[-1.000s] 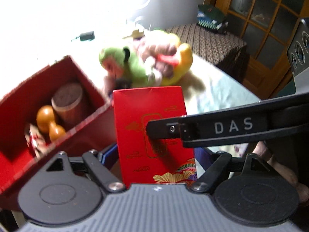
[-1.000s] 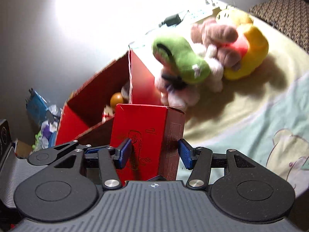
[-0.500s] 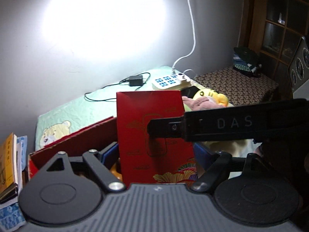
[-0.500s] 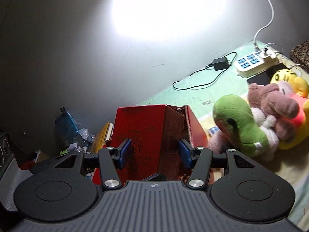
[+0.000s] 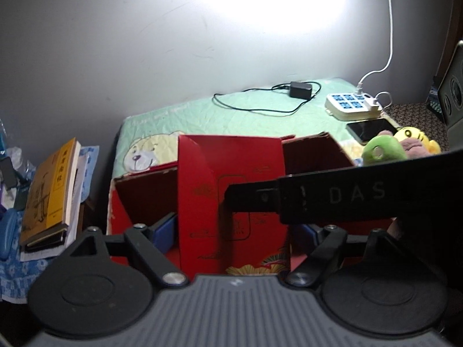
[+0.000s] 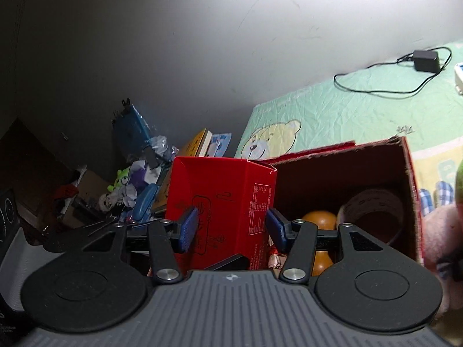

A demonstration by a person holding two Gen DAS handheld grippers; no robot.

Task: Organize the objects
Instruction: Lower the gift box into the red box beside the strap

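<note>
Right wrist view: right tongs [image 6: 231, 225] closed on the small red carton [image 6: 222, 202], blue pads [image 6: 188, 225] pressed on its two opposite faces, so they stand as wide as the carton and no wider. Carton upright, held over the near-left edge of the big red box [image 6: 361, 173], which sits on the bed [image 6: 332, 110].

Left wrist view shows the same carton [image 5: 231, 202] between the left tongs [image 5: 234, 231]. Left pad [image 5: 165, 231] sits at its left face, the right one is mostly hidden behind the right gripper's black finger [image 5: 332, 199], which crosses the frame. Reads as a grip too, wide stance set by the carton's broad side.

Why two grips: my guess is the carton is light, thin-walled card, so clamping it on both axes keeps it square and upright while it's positioned.

Box already holds an orange gourd-shaped piece [image 6: 318, 219] and a brown round container [image 6: 373, 214] on its right side, so the free space looks to be on the left. That likely explains the carton being held over that end.

Plush toys [image 5: 385, 147] sit on the bed beside the box, not yet stowed. Power strip [image 5: 350, 104], phone [image 5: 370, 130] and charger cable [image 5: 260, 104] lie further back, well apart.

Risk: lowering with crossed grippers, fingers could catch the box wall.
</note>
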